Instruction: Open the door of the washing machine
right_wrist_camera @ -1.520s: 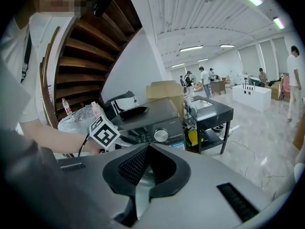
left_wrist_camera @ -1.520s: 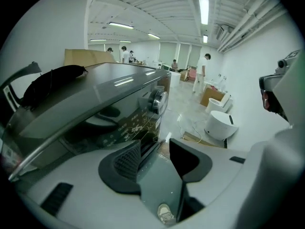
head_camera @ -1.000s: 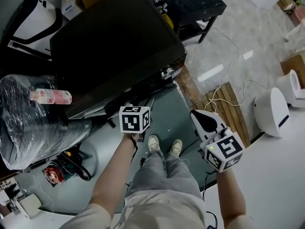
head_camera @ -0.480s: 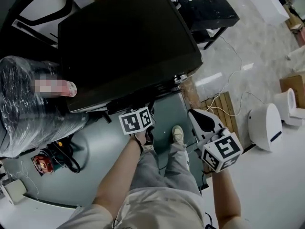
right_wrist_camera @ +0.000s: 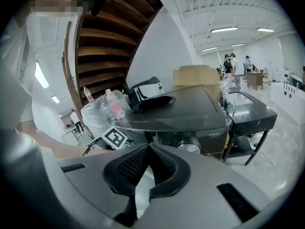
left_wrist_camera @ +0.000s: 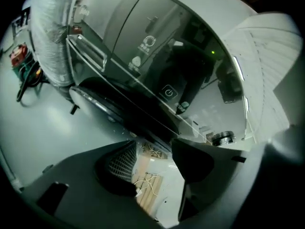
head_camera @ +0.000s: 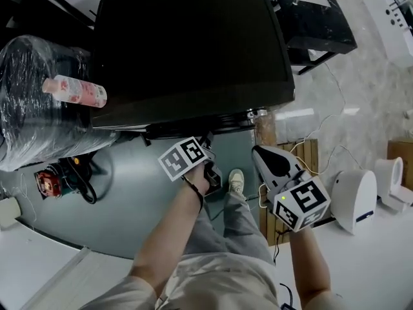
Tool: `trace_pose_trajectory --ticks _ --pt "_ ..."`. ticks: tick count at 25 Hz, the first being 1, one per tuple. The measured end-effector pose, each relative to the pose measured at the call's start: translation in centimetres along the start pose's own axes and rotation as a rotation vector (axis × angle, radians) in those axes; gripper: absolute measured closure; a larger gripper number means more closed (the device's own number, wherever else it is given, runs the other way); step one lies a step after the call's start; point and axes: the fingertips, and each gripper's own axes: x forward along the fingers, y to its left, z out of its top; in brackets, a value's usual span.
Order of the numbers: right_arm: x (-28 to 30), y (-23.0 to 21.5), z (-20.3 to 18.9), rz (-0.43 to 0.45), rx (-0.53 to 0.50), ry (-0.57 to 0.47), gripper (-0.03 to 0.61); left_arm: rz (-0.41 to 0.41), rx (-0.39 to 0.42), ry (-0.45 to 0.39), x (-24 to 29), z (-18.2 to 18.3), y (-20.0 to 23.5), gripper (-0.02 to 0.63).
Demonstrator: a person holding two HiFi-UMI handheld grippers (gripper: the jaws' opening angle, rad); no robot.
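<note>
The black washing machine (head_camera: 193, 44) now fills the top of the head view. A second ago it sat smaller and further up and to the left, so the person has closed in on its front edge. The left claw (left_wrist_camera: 159, 171) has dropped in against that front and rolled over. Its marker cube (head_camera: 184, 158), which faced squarely up before, now sits tilted on a corner. Its jaws have just been opening and stand well apart. Nothing is between them, and only the floor (left_wrist_camera: 43, 132) and a wooden pallet (left_wrist_camera: 145, 175) with loose cable show through the gap.

From the left gripper view the machine's glossy control strip runs slantwise across the picture, with a metal knob (left_wrist_camera: 221, 138) at its far end. The door (left_wrist_camera: 112, 109) is the dark curved face just under that strip, close ahead of the open jaws. I can't tell from here whether the claw touches it.

The right claw (right_wrist_camera: 148, 149) hangs off to the person's right, over the pallet, much where it was but drawn a little nearer the machine. Its pads meet at the tips and hold nothing.

Only one shoe (head_camera: 237, 181) shows beneath the arms now, where two showed earlier. The wrapped bundle (head_camera: 39, 108) with the pink bottle (head_camera: 74, 90) lying on it has slid up to the left edge of the view.
</note>
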Motion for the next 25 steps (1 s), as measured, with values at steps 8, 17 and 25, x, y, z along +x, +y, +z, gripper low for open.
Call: trace_pose_trajectory --ticks 8,17,25 --pt "0.0 -1.9 -1.2 0.063 -0.001 0.037 0.554 0.098 -0.184 -0.06 2.0 -1.0 1.7 0.359" --pt "-0.4 -3.3 -2.6 0.102 0.016 0.066 0.552 0.144 -0.265 -0.093 4.6 -0.7 1.3 0.343" --pt "-0.5 -4.2 -3.5 0.106 0.026 0.075 0.553 0.171 -0.275 -0.132 4.5 -0.9 1.3 0.342"
